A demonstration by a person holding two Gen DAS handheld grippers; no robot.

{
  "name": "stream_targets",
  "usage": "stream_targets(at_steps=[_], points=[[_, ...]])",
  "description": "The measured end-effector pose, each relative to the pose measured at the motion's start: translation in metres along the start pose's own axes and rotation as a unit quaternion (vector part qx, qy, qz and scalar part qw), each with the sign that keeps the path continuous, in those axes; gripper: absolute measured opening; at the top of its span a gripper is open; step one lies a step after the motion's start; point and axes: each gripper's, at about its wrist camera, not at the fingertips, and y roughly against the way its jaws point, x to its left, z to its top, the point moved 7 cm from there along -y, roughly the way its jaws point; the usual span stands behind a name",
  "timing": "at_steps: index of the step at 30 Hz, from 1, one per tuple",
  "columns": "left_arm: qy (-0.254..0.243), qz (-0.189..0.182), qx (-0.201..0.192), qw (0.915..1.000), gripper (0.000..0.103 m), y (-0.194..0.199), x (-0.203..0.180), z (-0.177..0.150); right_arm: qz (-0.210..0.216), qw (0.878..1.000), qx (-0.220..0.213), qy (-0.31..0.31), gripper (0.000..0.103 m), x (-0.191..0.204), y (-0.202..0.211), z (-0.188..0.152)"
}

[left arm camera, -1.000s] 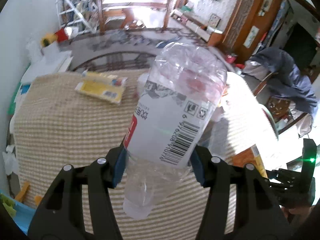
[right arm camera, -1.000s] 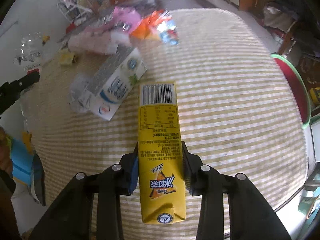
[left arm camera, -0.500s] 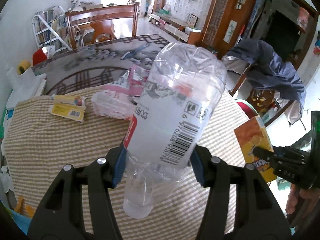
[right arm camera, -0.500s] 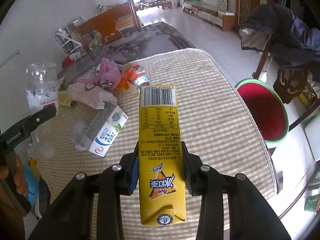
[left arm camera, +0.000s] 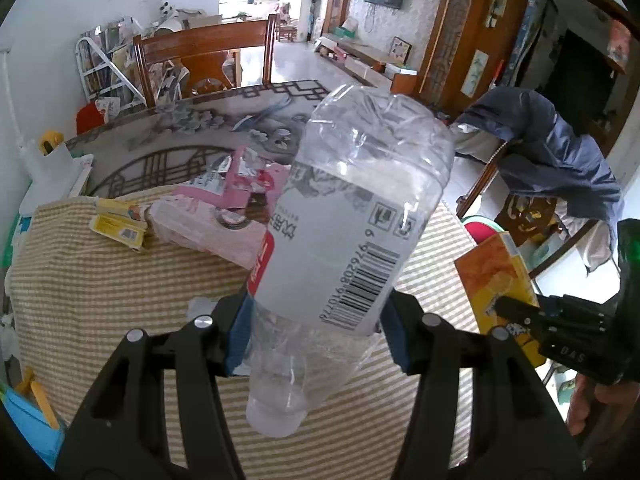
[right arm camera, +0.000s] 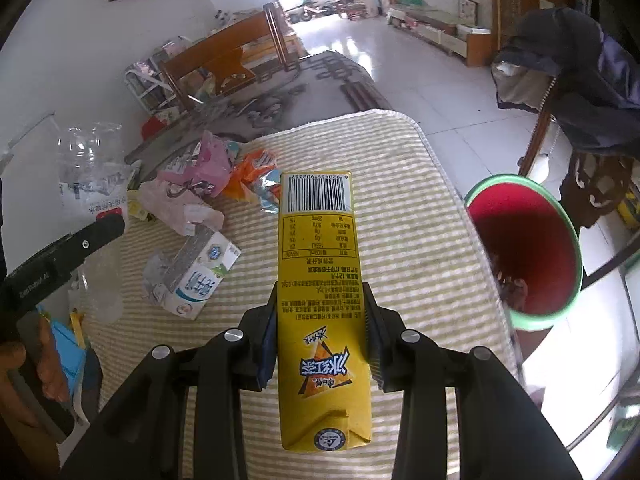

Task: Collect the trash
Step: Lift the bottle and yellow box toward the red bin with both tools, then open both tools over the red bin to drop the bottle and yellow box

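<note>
My left gripper is shut on a clear plastic bottle, cap end toward me, held above the striped table cloth. My right gripper is shut on a yellow drink carton, held above the cloth. The carton also shows at the right of the left wrist view. The bottle shows at the left of the right wrist view. A red bin with a green rim stands on the floor beside the table's right edge.
On the cloth lie a white-and-blue milk carton, pink wrappers, orange wrappers and a yellow packet. A wooden chair stands behind. A chair draped with a dark jacket stands at the right.
Both grippers have risen with the bottle and the carton still in them. The views have tilted up, and the red bin has come fully into the right wrist view.
</note>
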Motion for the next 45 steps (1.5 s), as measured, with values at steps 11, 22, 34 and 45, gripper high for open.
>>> stream_targets(at_steps=[11, 22, 34, 45], points=[[0.009, -0.006, 0.002, 0.9999, 0.054, -0.023, -0.080, 0.016, 0.018, 1.000, 0.007, -0.003, 0.035, -0.065, 0.002, 0.020], [-0.017, -0.049, 0.043, 0.9977, 0.054, -0.070, -0.172, 0.020, -0.010, 0.998, -0.002, -0.058, 0.035, -0.161, 0.019, 0.026], [-0.060, -0.100, 0.105, 0.9876, 0.054, -0.140, -0.268, 0.030, -0.046, 0.989, -0.019, -0.137, 0.035, -0.255, 0.025, 0.042], [-0.102, -0.096, 0.104, 0.9846, 0.078, -0.151, -0.293, 0.033, -0.070, 0.985, -0.043, -0.152, 0.054, -0.279, 0.022, 0.059]])
